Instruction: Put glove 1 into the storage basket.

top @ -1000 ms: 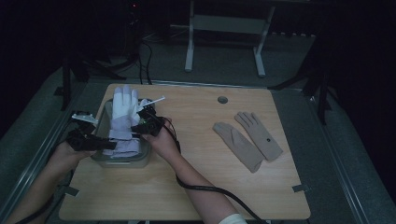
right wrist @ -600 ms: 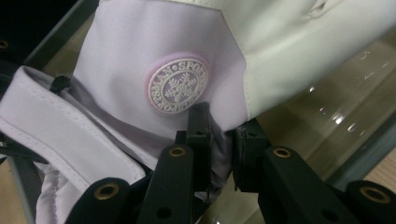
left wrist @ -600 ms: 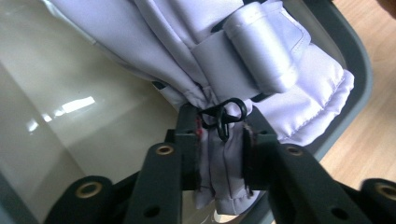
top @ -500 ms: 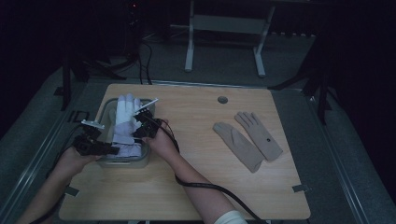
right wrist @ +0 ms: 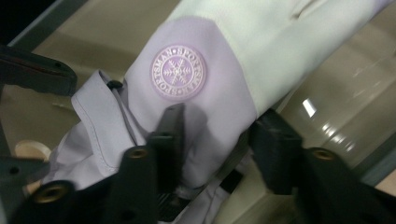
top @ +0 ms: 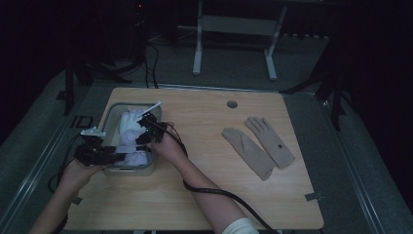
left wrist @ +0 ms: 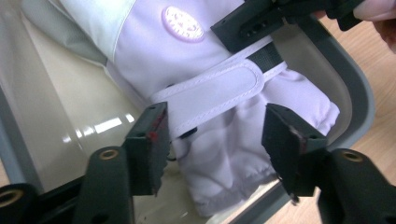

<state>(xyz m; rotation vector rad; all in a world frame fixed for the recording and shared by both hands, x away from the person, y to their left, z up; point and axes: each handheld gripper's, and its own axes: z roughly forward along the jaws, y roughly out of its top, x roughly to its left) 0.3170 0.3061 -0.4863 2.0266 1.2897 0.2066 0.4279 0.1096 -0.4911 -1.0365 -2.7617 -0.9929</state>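
Observation:
A white and lavender ski glove (top: pixel 129 129) lies in a grey tray (top: pixel 109 114) at the table's left. My right gripper (top: pixel 145 127) reaches into the tray from the right. In the right gripper view its jaws (right wrist: pixel 217 140) clamp the glove's wrist (right wrist: pixel 205 93) just below a round snowflake badge. My left gripper (top: pixel 117 157) stands open at the tray's near end. In the left gripper view its jaws (left wrist: pixel 215 135) straddle the glove's cuff (left wrist: pixel 224 158) and white strap without touching, and the right gripper (left wrist: pixel 275 16) shows at the top.
Two beige gloves (top: pixel 251 151) lie flat side by side on the right half of the wooden table (top: pixel 204 185). A small round hole (top: pixel 232 104) sits near the far edge. A black cable trails from the right hand to the table's front.
The glove has come down from a raised position into the tray. My left gripper has moved in from the left to the tray's near end, over the cuff.

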